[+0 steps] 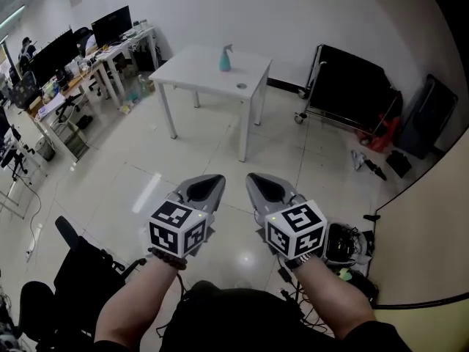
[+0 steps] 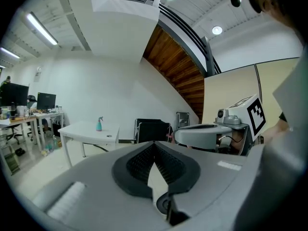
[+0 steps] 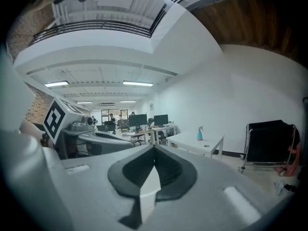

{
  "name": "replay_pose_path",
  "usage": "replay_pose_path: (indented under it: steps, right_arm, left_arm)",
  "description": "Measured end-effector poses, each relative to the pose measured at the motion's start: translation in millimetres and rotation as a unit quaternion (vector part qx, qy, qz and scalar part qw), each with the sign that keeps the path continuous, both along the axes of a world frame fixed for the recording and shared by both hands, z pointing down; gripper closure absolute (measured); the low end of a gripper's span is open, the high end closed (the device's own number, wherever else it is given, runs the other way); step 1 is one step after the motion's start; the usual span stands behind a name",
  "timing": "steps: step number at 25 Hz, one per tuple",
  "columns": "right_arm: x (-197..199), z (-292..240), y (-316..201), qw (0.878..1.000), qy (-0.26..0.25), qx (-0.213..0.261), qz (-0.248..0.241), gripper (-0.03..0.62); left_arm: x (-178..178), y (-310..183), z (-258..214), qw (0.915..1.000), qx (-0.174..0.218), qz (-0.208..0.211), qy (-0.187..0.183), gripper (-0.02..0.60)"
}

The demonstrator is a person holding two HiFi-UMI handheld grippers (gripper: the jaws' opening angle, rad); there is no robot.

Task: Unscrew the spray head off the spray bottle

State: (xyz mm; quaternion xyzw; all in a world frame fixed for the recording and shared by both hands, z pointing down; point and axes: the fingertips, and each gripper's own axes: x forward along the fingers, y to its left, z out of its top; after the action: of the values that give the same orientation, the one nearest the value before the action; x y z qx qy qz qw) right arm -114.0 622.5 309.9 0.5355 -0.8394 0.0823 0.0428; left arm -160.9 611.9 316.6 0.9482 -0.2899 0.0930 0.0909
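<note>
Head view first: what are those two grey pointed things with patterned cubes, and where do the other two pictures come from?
They are hand-held tools, not a robot: a person grips a left gripper and a right gripper, one in each hand. The patterned cubes are part of them. The head view comes from a camera on the person's head, looking down. The other two pictures come from cameras riding on each gripper, looking along its jaws. Both pairs of jaws are closed and hold nothing. Across the room, a white table carries a teal spray bottle, untouched.
</note>
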Motion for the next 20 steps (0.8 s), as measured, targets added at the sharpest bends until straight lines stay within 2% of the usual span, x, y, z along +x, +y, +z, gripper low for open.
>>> replay_pose_path:
  steps: [10, 20]
  right_arm:
    - [13, 6, -38, 1.000, 0.004, -0.004, 0.003, 0.605]
    - [0, 10, -127, 1.000, 0.023, -0.009, 0.013, 0.605]
  left_arm:
    - [16, -37, 5, 1.0000, -0.003, 0.006, 0.004, 0.565]
    - [5, -130, 8, 0.9996, -0.004, 0.016, 0.024, 0.565]
